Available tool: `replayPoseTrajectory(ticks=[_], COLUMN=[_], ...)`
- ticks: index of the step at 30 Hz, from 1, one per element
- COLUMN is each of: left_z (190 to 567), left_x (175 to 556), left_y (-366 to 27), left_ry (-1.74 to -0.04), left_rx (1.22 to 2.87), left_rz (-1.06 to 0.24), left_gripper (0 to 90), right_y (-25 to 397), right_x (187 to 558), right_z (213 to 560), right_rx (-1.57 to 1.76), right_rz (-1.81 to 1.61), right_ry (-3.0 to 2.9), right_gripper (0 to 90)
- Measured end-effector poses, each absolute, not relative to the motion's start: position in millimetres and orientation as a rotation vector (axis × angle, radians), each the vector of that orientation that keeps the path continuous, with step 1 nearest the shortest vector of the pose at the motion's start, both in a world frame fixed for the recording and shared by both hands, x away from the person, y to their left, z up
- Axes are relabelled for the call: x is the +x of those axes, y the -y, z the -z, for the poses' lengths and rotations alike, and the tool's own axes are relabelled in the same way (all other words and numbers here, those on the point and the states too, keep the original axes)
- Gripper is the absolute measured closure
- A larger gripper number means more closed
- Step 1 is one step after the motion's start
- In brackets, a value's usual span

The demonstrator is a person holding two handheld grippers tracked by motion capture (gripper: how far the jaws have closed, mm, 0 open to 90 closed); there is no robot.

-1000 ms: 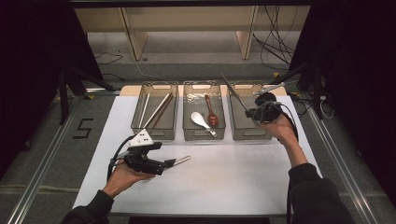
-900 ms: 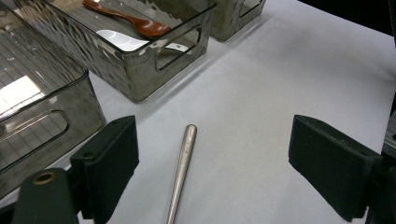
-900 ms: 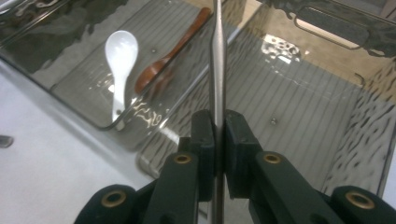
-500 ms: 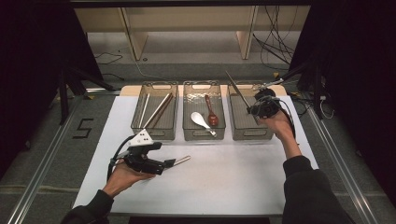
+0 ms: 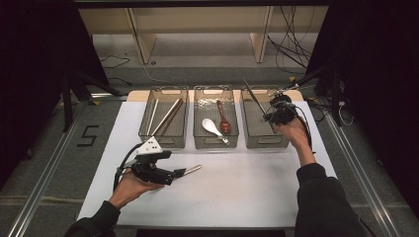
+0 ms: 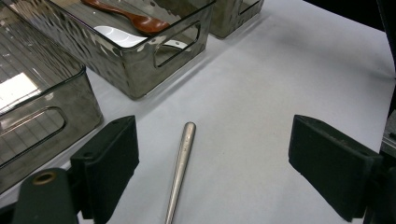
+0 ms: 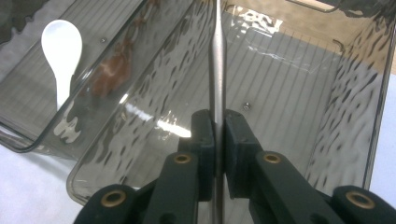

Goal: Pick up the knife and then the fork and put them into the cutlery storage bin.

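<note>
Looking down from the high view, I have my right gripper [image 5: 277, 111] over the right-hand bin [image 5: 263, 140], one of three clear bins standing in a row at the far side of the white bench [image 5: 257, 197]. Its jaws are clamped tight on a slim metal utensil [image 5: 253, 95], which angles up and away from the gripper toward the bin's far left corner. In the right gripper view that utensil's shaft [image 7: 217, 60] runs straight up from between the pinched jaws, with the ribbed floor of the bin beneath it; I cannot tell what kind of head it has.

My left gripper [image 5: 170, 175] sits low over the near left part of the bench, well apart from the bins. Its jaws stand wide apart and hold nothing. A metal handle [image 5: 191, 170] lies flat on the bench just at the gripper's tips; in the left gripper view this handle [image 6: 181, 163] rests between the two spread jaws, touching neither.

The middle bin [image 5: 216, 143] carries a white spoon [image 5: 211, 127] and a brown wooden spoon [image 5: 223, 118] lying side by side. The left bin [image 5: 163, 140] holds several long sticks [image 5: 167, 116] laid at a slant.
</note>
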State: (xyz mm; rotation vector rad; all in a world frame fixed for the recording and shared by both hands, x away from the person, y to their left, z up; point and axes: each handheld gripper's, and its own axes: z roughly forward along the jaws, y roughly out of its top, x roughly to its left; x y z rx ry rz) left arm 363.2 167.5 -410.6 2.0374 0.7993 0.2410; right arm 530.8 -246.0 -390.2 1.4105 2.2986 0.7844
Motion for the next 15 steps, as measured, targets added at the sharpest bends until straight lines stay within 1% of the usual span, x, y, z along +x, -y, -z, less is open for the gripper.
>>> replayPoseTrajectory(ticks=[12, 14, 15], left_z=[410.7, 410.9, 411.0], left_x=[363.6, 363.7, 363.8], left_y=[-167.6, -167.7, -167.6], left_ry=[-0.801, -0.803, -0.803], left_rx=[2.036, 2.036, 2.037], left_rz=[-0.239, -0.239, -0.239], left_gripper=[15.6, 15.6, 15.6], right_y=[245.7, 243.9, 243.4], right_x=[533.7, 534.8, 535.0], right_z=[399.5, 401.0, 401.0], right_rx=[1.432, 1.439, 1.442], right_rz=[-0.715, -0.695, -0.707], right_ry=[-2.303, -2.293, -2.290], right_gripper=[83.4, 82.2, 77.3])
